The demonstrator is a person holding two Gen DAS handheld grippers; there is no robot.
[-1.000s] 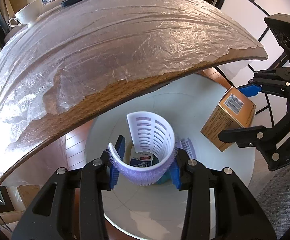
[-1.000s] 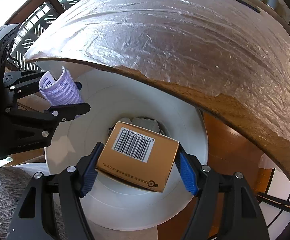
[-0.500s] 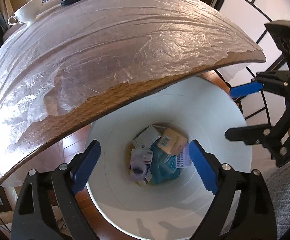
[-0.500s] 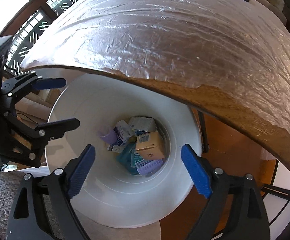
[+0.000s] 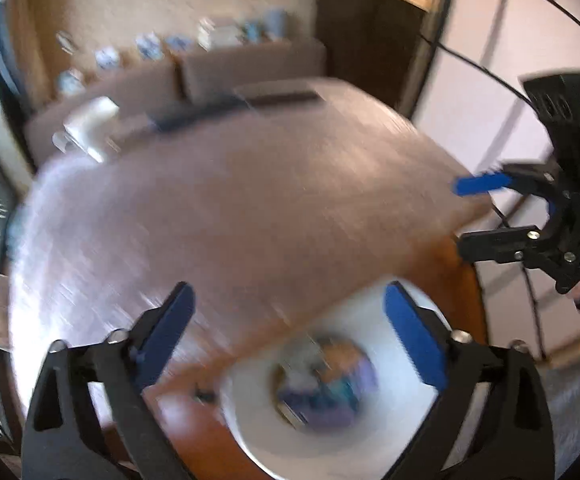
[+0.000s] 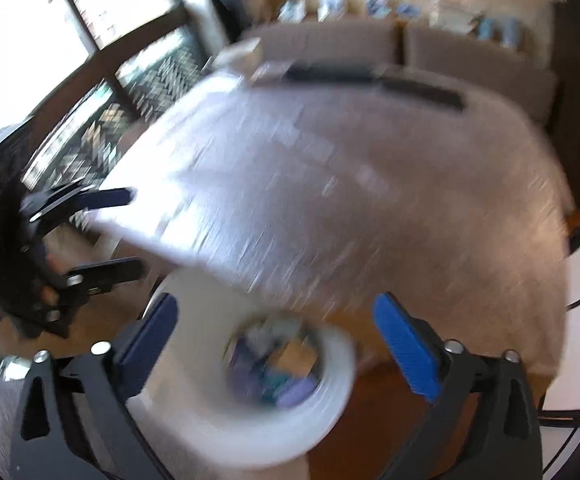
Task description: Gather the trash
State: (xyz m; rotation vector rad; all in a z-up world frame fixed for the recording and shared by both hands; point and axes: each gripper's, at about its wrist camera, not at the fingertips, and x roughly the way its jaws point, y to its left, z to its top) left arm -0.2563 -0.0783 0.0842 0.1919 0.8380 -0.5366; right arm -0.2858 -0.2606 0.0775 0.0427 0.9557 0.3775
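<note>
We see both frames smeared by motion, so fine detail is lost; going left to right in the left wrist view, the left hand-held gripper (image 5: 286, 336) stands wide, its jaws having just been opening, with nothing between its blue pads; the white bin (image 5: 258, 432) sits below and slightly right of that gap, on the wooden floor (image 5: 194, 436), and the trash (image 5: 322, 380) lies at its bottom as a blur of purple, teal and tan, well apart from the pads. Above the bin the film-covered tabletop (image 5: 230, 208) fills the middle of the view, and its near edge overhangs part of the bin's mouth; the right hand-held gripper (image 5: 466, 212) hangs at the far right, beside the tabletop's corner, also wide and empty.

In the right wrist view we find the left hand-held gripper (image 6: 130, 236) at the left edge, clear of the tabletop (image 6: 370, 200); the right hand-held gripper (image 6: 274, 328) in the foreground is wide too, its jaws having just been opening, holding nothing; the bin (image 6: 218, 436) lies below its gap, the trash (image 6: 278, 368) inside it; open floor (image 6: 370, 432) shows to the right of the bin.
</note>
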